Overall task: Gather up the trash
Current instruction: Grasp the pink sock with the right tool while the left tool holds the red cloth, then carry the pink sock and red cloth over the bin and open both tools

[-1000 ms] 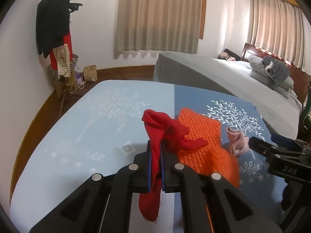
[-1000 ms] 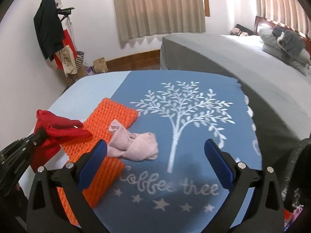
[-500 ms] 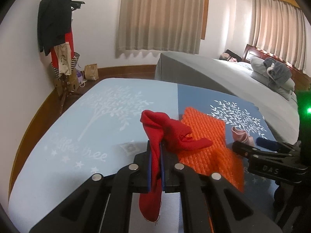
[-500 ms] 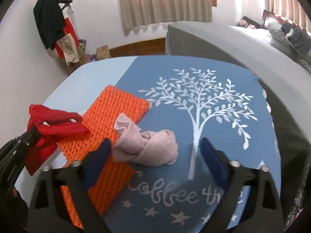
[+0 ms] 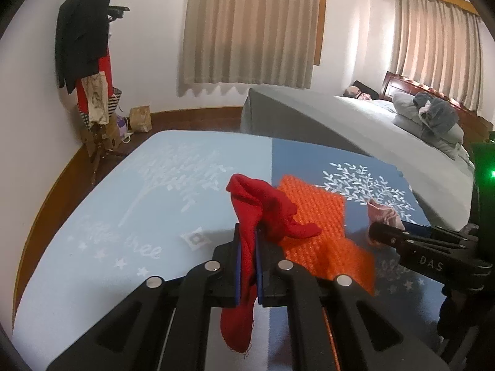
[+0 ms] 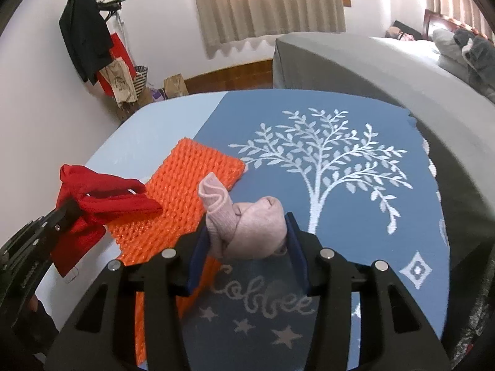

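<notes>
Red cloth (image 5: 247, 247) is pinched tight between the two blue pads of the left tool (image 5: 247, 262), its upper part bunched above the pads and its lower end dangling beneath them, raised off the worktop (image 5: 123, 216). The worktop wears a two-tone cover, pale blue on the left half and darker blue on the right, printed with white trees, stars and lettering. An orange mesh mat (image 6: 185, 198) lies flat across the line where the two blues meet. Just beside the mat's right edge sits a balled-up pink sock (image 6: 247, 225), on the dark blue half near the foot of the printed tree. The right tool (image 6: 247, 247) has its blue pads drawn in on either side of the sock, both touching it, with the sock still resting on the cover; whether they truly squeeze it cannot be told. In the left wrist view the right tool reaches in from the right edge with the sock at its tip. A grey bed (image 5: 340, 130) stands behind the worktop, and a coat rack (image 5: 89, 61) stands by the far wall.
</notes>
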The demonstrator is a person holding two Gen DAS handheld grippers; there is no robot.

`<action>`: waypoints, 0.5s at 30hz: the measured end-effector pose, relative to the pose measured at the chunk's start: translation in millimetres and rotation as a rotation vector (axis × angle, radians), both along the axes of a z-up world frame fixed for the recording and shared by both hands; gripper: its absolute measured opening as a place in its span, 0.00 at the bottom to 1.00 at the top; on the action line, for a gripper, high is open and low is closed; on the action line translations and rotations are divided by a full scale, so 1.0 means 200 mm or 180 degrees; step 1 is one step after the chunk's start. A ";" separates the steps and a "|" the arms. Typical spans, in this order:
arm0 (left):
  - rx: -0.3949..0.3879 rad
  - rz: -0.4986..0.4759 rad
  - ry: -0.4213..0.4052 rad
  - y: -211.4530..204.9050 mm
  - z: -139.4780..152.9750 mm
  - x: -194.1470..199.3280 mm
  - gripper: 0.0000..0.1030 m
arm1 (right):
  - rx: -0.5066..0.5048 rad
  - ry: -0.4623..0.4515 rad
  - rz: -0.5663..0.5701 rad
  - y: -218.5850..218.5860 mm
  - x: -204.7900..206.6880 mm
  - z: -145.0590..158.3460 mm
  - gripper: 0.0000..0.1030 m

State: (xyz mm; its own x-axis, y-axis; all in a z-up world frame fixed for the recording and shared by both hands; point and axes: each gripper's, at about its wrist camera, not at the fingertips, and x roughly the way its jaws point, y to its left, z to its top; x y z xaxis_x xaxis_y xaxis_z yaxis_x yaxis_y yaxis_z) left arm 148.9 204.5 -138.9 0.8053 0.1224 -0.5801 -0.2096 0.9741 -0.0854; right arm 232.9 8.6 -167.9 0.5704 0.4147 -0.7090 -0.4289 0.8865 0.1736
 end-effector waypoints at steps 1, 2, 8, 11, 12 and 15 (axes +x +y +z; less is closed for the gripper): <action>-0.0001 -0.0009 -0.0012 0.00 0.01 0.00 0.07 | 0.0000 -0.0015 -0.0006 -0.01 0.00 0.01 0.44; 0.0001 -0.0021 -0.0027 -0.01 0.02 0.00 0.07 | 0.0005 -0.0037 -0.0017 -0.02 -0.02 0.02 0.44; -0.0006 -0.0102 -0.0107 -0.07 0.07 -0.02 0.07 | 0.0023 -0.0119 -0.0047 -0.09 -0.06 0.08 0.44; -0.0013 -0.0150 -0.0150 -0.10 0.10 -0.03 0.07 | 0.0050 -0.0134 -0.0072 -0.12 -0.09 0.10 0.44; -0.0013 -0.0166 -0.0165 -0.12 0.11 -0.03 0.07 | 0.0059 -0.0146 -0.0082 -0.14 -0.10 0.12 0.44; -0.0017 -0.0217 -0.0212 -0.15 0.14 -0.04 0.07 | 0.0073 -0.0188 -0.0106 -0.17 -0.13 0.16 0.44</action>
State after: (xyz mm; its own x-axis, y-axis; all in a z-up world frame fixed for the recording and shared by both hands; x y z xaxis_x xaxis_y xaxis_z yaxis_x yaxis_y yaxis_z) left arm 141.2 174.0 -110.0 0.8485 0.0631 -0.5254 -0.1365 0.9854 -0.1021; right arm 206.3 -25.5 -136.7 0.6247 0.4105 -0.6642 -0.4093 0.8966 0.1692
